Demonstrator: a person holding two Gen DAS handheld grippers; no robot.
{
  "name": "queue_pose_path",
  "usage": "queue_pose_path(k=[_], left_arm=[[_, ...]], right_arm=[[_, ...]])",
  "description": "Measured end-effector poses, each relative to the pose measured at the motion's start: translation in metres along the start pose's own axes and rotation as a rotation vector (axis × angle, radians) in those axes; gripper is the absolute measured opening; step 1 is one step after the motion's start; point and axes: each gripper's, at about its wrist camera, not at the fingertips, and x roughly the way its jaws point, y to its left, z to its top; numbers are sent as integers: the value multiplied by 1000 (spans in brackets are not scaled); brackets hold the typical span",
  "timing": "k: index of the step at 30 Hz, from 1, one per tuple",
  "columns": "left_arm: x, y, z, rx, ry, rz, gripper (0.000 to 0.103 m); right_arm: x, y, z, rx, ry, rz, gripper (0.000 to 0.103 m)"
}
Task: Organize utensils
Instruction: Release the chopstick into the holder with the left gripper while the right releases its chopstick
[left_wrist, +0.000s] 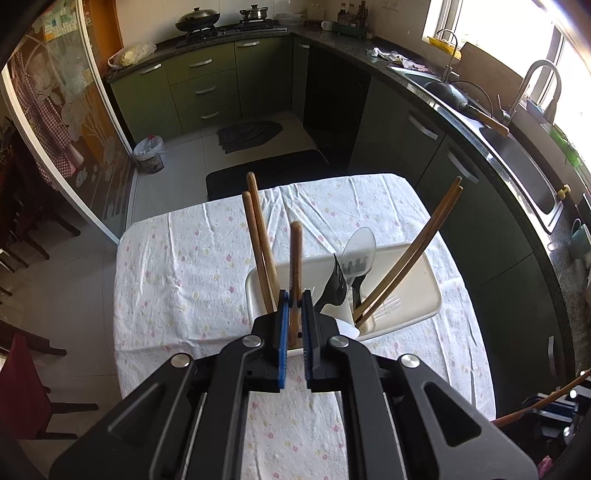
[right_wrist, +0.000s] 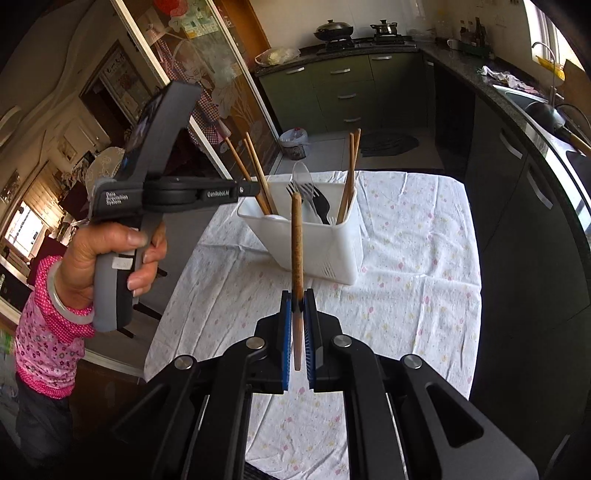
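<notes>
A white utensil holder (left_wrist: 413, 280) (right_wrist: 325, 251) stands on the table's floral cloth (left_wrist: 184, 277). Wooden chopsticks (left_wrist: 410, 251) lean in its right end, two more chopsticks (left_wrist: 258, 236) lean in its left end, and a black fork (right_wrist: 323, 205) and a clear spoon (left_wrist: 360, 251) stand in the middle. My left gripper (left_wrist: 294, 299) is shut on one wooden chopstick (left_wrist: 295, 266), tip down over the holder's left part. In the right wrist view a hand holds that left gripper (right_wrist: 255, 190) above the holder. My right gripper (right_wrist: 297, 297) is shut on another upright chopstick (right_wrist: 296, 251), nearer than the holder.
A black chair (left_wrist: 266, 170) sits at the table's far edge and dark chairs (left_wrist: 33, 398) stand to the left. A dark counter with a sink (left_wrist: 517, 166) runs along the right. A trash bin (left_wrist: 149, 153) stands on the tiled floor.
</notes>
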Motion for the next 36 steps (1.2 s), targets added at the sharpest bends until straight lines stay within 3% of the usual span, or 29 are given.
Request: queue_pose_path(k=[4,10,15,22,26,30,36], left_arm=[[-7,4,-3,-12,-11,-35,12],[-55,17,-11,-33,-98,-102,28],[-96,29,-40,-21,-180,-129,30],[-125,46,-95,-4,-293,-110,32],[-135,51,-129,-4,-400,-82,45],[-141,44,-156,22,-497,-39,49],[-145,34,-184,16,-586,-37,65]], right_arm=[[-26,4,26,6,-70,-4,7],[-58,12,72,21,-189,5,7],[-63,17,106,27,-257,-42,7],[-5,8,122,42,-224,-114,7],[36,-3,117,49,-205,-150,7],[71,-10,109,41,-179,-171,7],[108,-10,93,28,-134,-192,8]])
